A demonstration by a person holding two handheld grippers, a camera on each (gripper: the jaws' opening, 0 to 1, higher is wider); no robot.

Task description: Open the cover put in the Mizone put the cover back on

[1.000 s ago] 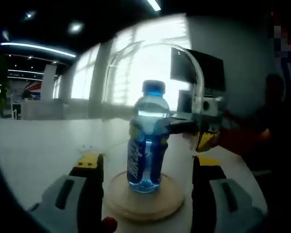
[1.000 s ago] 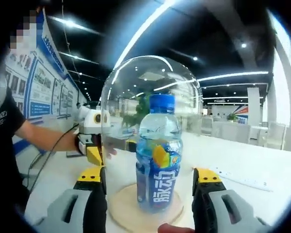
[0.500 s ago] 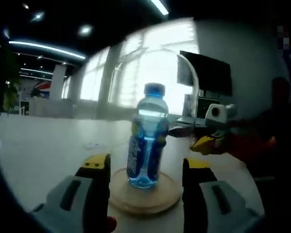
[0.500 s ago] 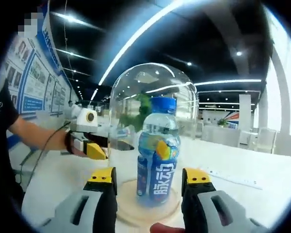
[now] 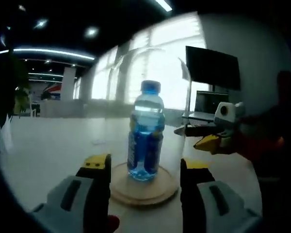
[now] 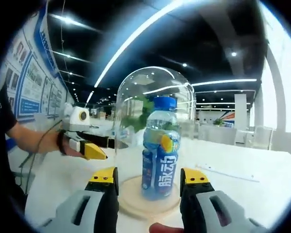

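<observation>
A blue Mizone bottle (image 5: 145, 133) (image 6: 160, 148) stands upright on a round wooden base (image 5: 162, 189) (image 6: 128, 201). A clear glass dome (image 5: 184, 82) (image 6: 136, 92) sits over it on the base. My left gripper (image 5: 144, 167) is open, a short way back from the base, with nothing between its jaws; from the right gripper view it is seen at the left (image 6: 89, 145), held by a hand, apart from the dome. My right gripper (image 6: 149, 178) is open too, just short of the base, and it appears at the right (image 5: 211, 136) beside the dome.
The base rests on a wide white table (image 5: 43, 150) (image 6: 262, 184). A white power strip (image 6: 228, 172) lies on the table to the right. A monitor (image 5: 211, 68) stands behind. A person's arm (image 6: 24, 138) and dark clothes are at the side.
Both grippers have drawn back from the dome, so bottle and base look smaller. In each view the other gripper has moved away from the glass, which stays down on the base.
</observation>
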